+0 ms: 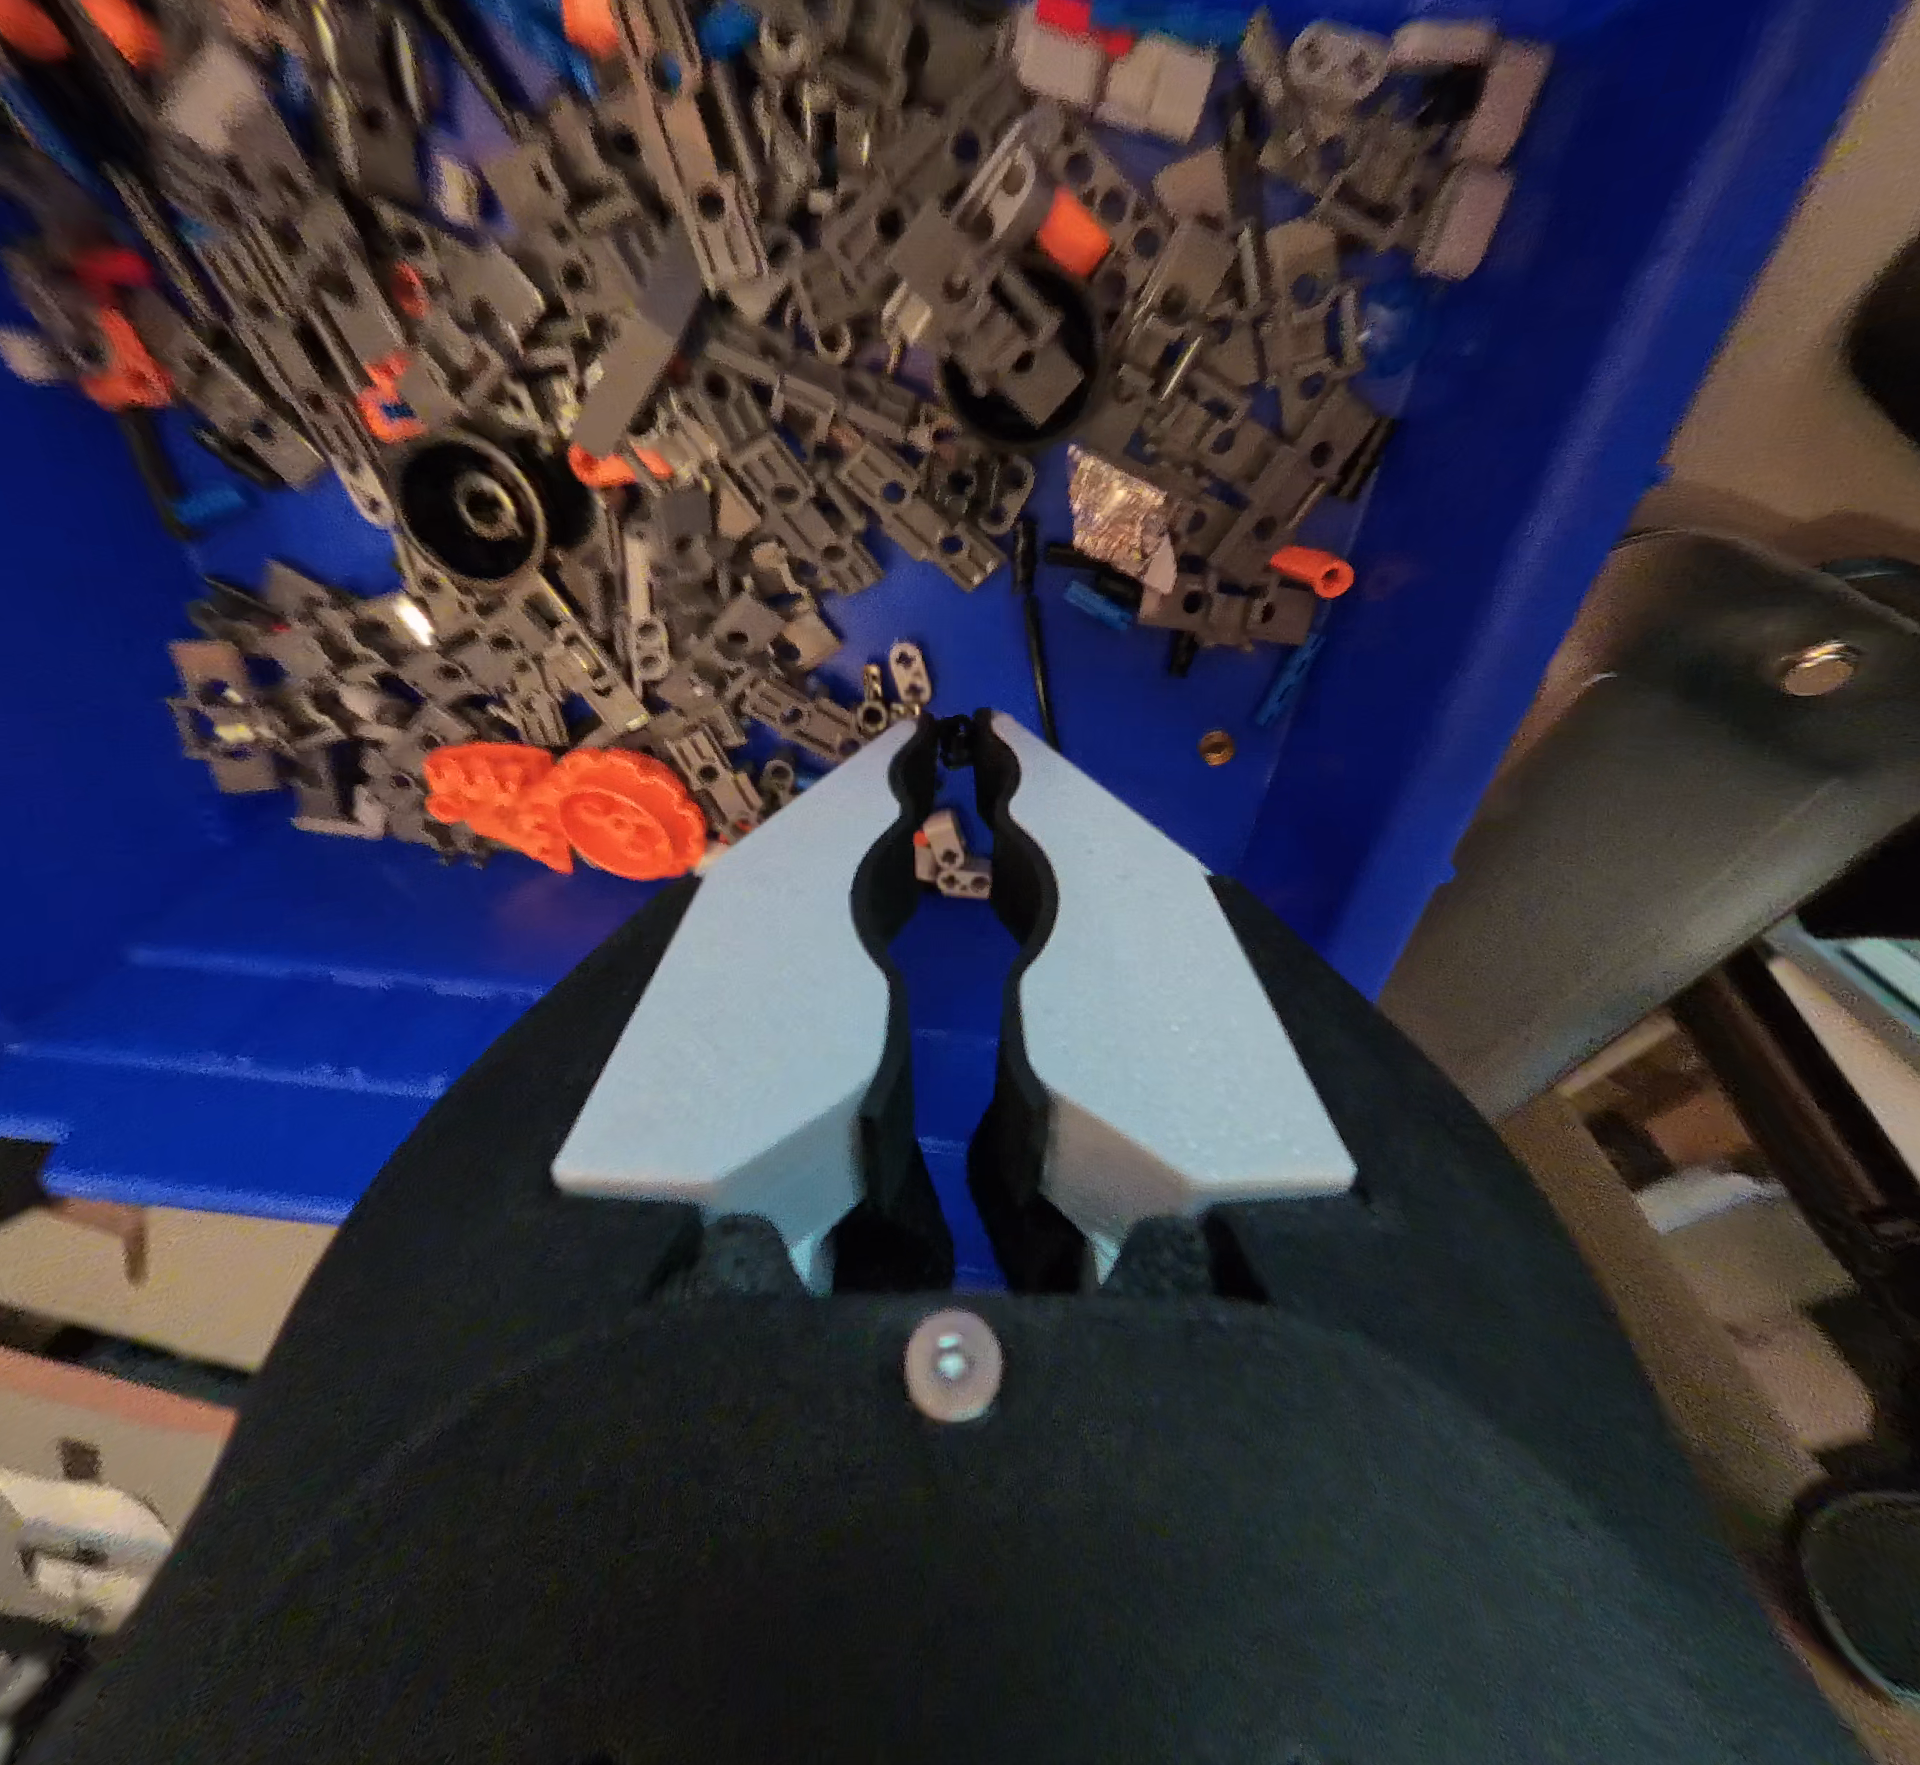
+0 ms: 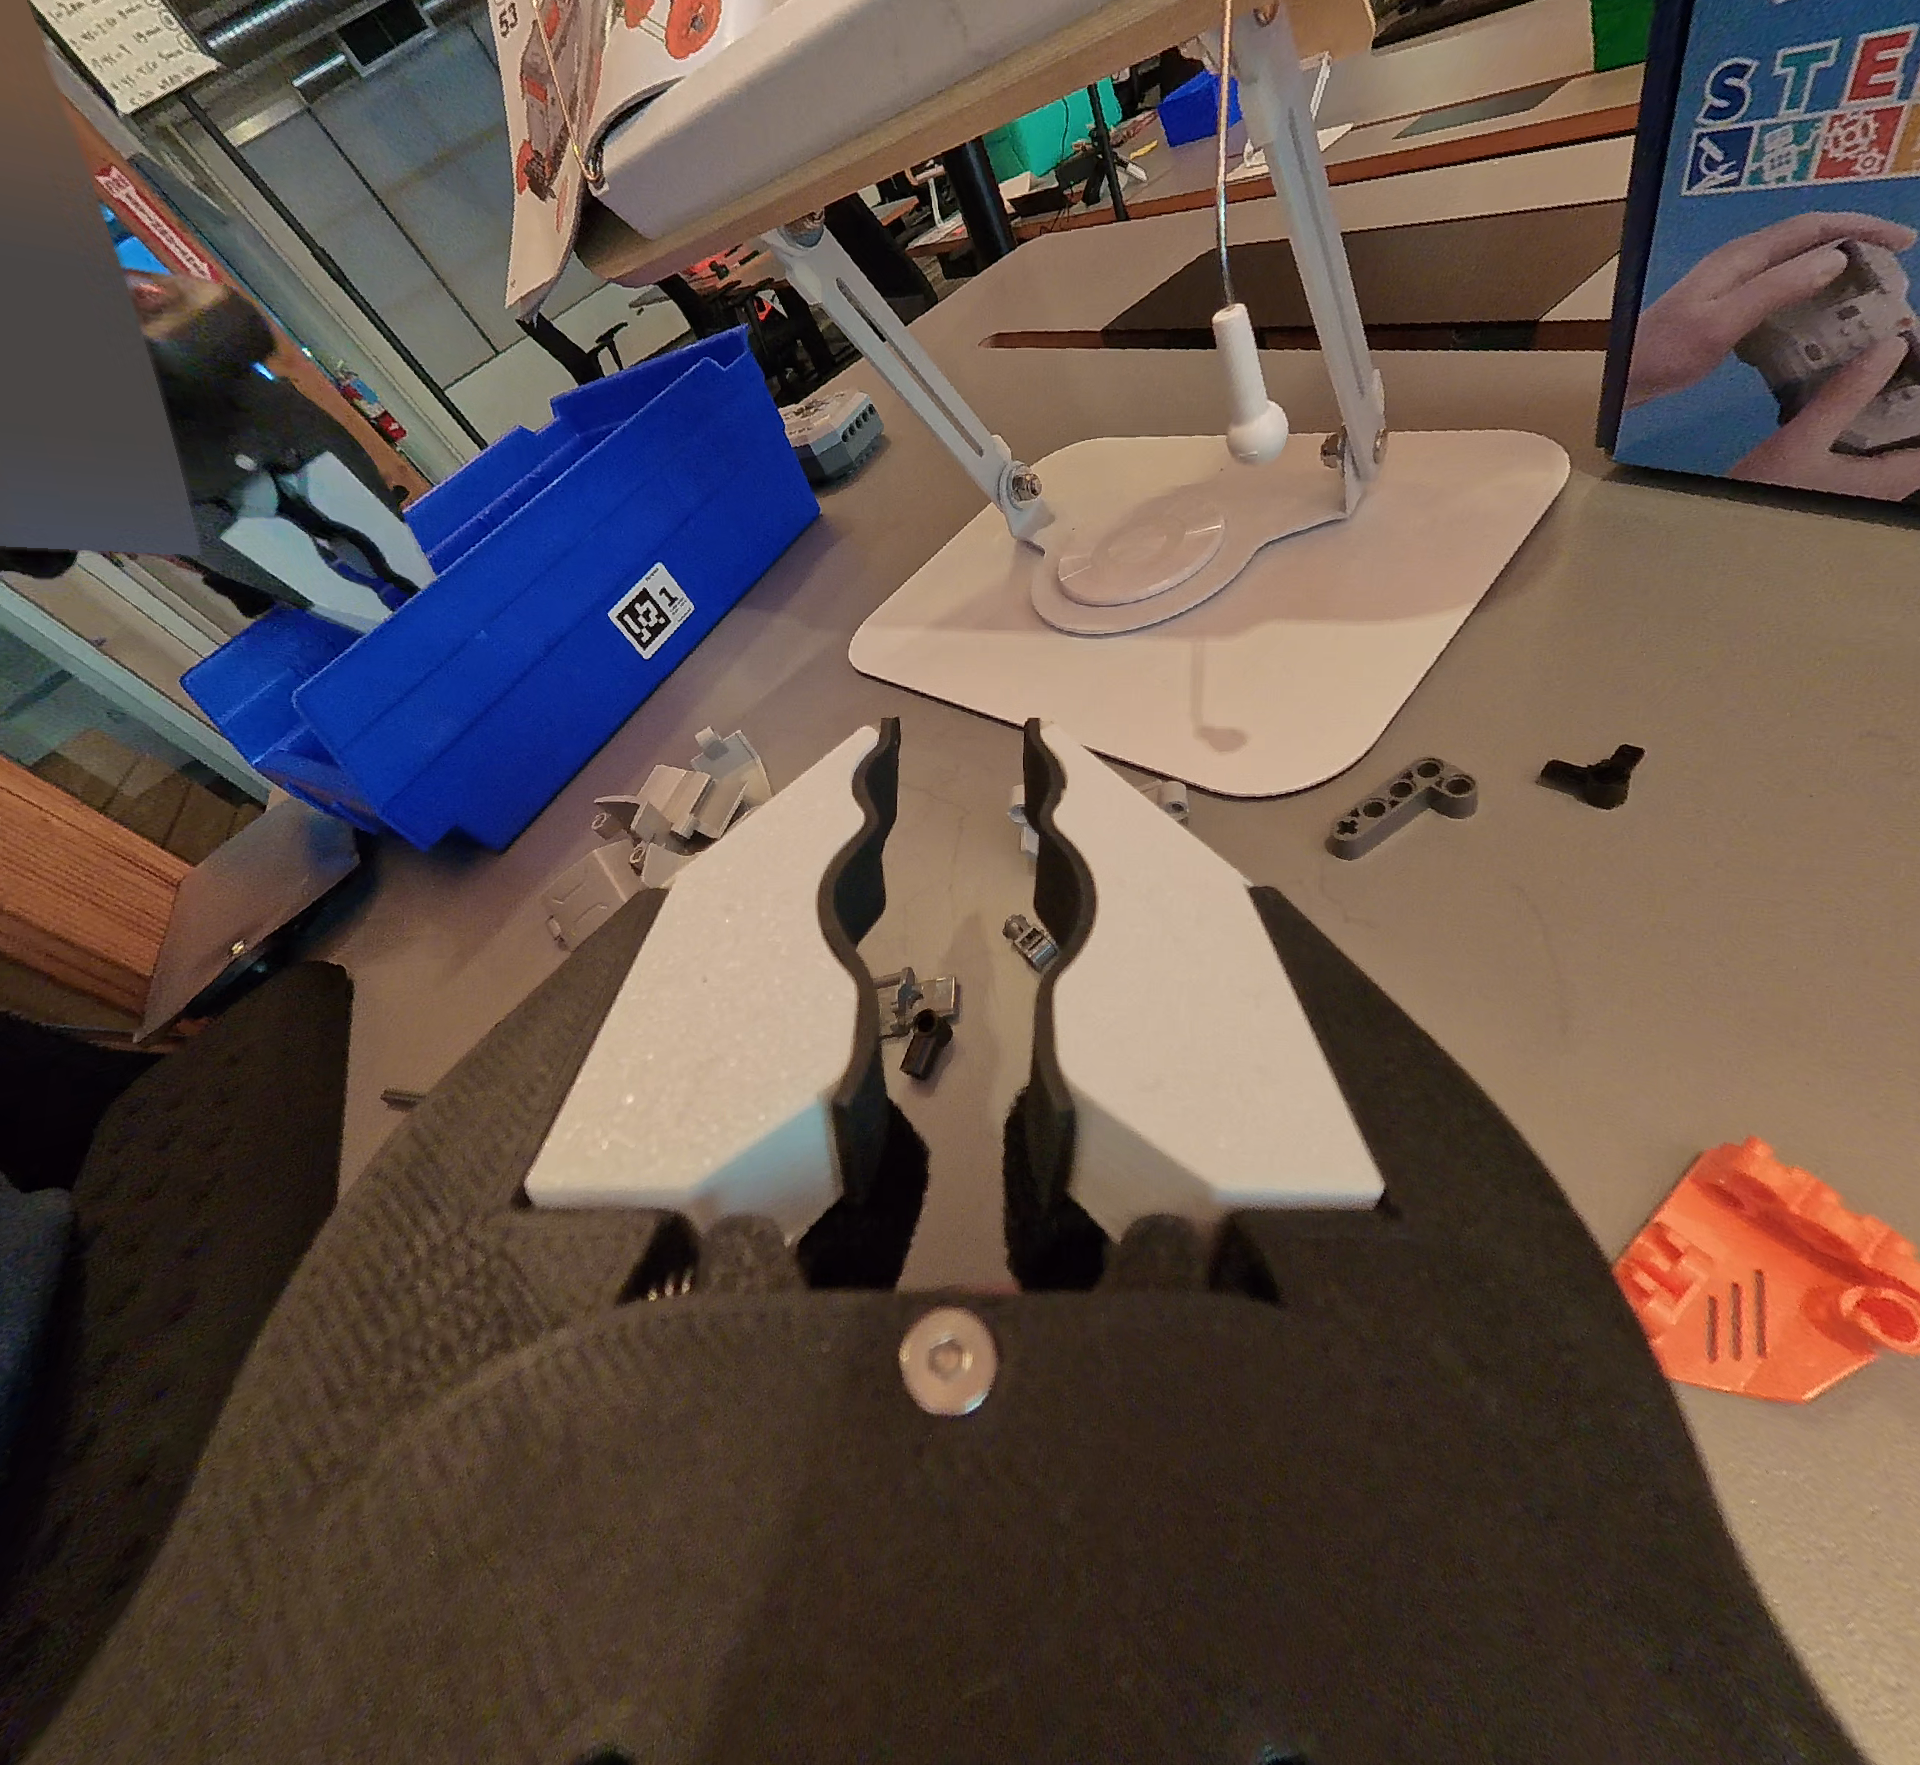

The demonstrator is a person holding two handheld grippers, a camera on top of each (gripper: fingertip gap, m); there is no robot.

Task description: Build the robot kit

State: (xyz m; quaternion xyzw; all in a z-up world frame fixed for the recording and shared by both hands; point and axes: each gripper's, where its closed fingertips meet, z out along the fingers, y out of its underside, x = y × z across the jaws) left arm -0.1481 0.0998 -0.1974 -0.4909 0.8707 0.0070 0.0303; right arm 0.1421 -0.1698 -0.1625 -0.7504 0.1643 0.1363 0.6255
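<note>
Left hand-held gripper [image 1: 957,728]: poised inside a blue bin [image 1: 260,1009], fingertips pinched together on a small black pin [image 1: 954,741] at their very ends. Beneath the fingers, on the bin floor, lies a small grey connector cluster [image 1: 951,858]; just to the left sit two orange gears [image 1: 566,811], and farther in, a dense heap of grey beams [image 1: 665,344] with two black wheels [image 1: 483,505] among them. Right hand-held gripper [image 2: 961,739]: jaws apart and empty, held low over the grey desk [image 2: 1558,967]. Between its fingers, on the desk, rest a small black pin with a grey clip [image 2: 920,1019] and a tiny grey connector [image 2: 1029,941]. To the left lies a group of pale grey parts [image 2: 675,811], with the blue bin [image 2: 540,635] beyond, the left hand-held gripper [image 2: 312,552] dipping into it. To the right lie a grey angled beam [image 2: 1403,806], a black connector [image 2: 1595,770] and, nearer, an orange panel [image 2: 1766,1289]. Farther off stands a white book stand [image 2: 1247,593] carrying an open instruction booklet [image 2: 623,1], and at far right a blue box [image 2: 1766,177].
</note>
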